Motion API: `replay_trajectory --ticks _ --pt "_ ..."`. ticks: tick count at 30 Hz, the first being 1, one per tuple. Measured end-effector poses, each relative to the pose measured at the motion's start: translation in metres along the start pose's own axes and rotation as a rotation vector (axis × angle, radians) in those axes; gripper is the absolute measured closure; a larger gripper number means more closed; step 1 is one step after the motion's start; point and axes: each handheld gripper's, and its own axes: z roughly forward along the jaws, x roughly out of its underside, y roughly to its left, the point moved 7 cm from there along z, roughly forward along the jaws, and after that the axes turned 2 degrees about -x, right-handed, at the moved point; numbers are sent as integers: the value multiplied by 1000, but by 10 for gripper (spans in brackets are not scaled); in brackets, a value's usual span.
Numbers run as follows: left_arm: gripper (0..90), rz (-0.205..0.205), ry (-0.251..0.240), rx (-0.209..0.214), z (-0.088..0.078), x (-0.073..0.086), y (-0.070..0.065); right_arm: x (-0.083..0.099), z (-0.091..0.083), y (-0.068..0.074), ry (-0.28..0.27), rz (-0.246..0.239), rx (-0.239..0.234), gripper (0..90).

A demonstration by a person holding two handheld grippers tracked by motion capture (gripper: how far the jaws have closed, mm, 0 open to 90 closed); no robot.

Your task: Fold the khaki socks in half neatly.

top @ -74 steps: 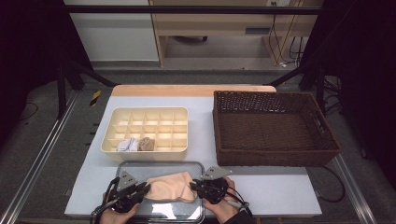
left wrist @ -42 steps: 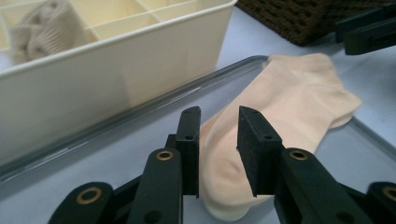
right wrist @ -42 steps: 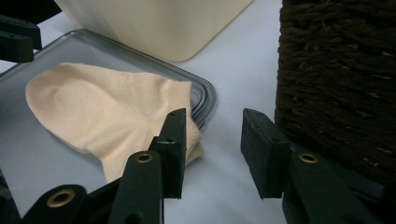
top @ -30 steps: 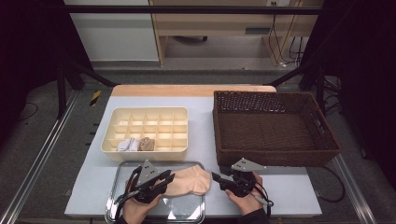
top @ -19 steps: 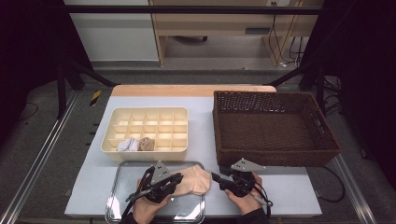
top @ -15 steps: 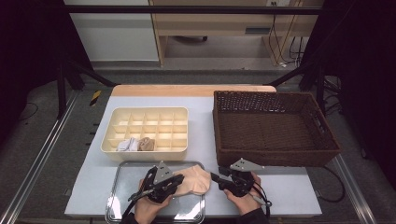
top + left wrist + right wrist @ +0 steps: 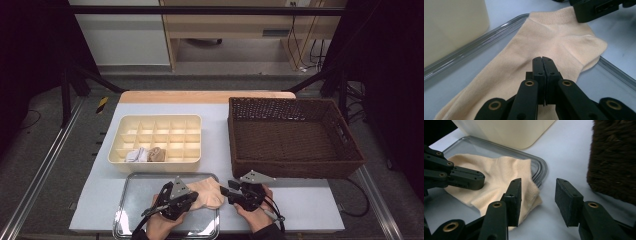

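Two rolled socks point(image 7: 145, 155) already sit in the divided organiser point(image 7: 156, 122). The peach sock point(image 7: 544, 42) lies flat, unfolded, across the metal tray point(image 7: 131, 207). Left gripper point(image 7: 542, 58) clenched, pressing its middle; right gripper point(image 7: 537, 200) released beside its cuff.

The left gripper point(image 7: 192, 196) is resting low with its jaws, which have just been closing, pressed fully together, while the right gripper point(image 7: 226, 191) is facing it from just beside, its jaws standing apart.
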Motion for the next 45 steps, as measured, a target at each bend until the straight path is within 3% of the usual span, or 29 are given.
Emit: replay_trajectory --ticks 7,14,20,26,30,36,41,45 --pt "886 -2 2 -2 -1 1 0 6 11 5 54 -11 -2 637" --pt "889 -9 2 -6 -1 1 0 8 12 9 70 47 -47 781" --pt "889 -11 6 -6 0 0 0 0 7 12 65 10 -64 809" --pt "887 -13 16 -13 0 -1 -1 -18 -3 29 8 -30 -133 810" --pt "879 -31 15 1 -4 -2 1 -24 -3 36 8 -46 -142 810" --pt "876 -80 -42 -25 -37 -3 24 -25 -4 33 34 -43 -116 809" --pt "871 -120 -71 -137 -68 13 57 -27 -5 34 39 -46 -108 807" --pt "870 -159 -64 -147 -77 32 65 -31 -3 39 38 -53 -104 806"
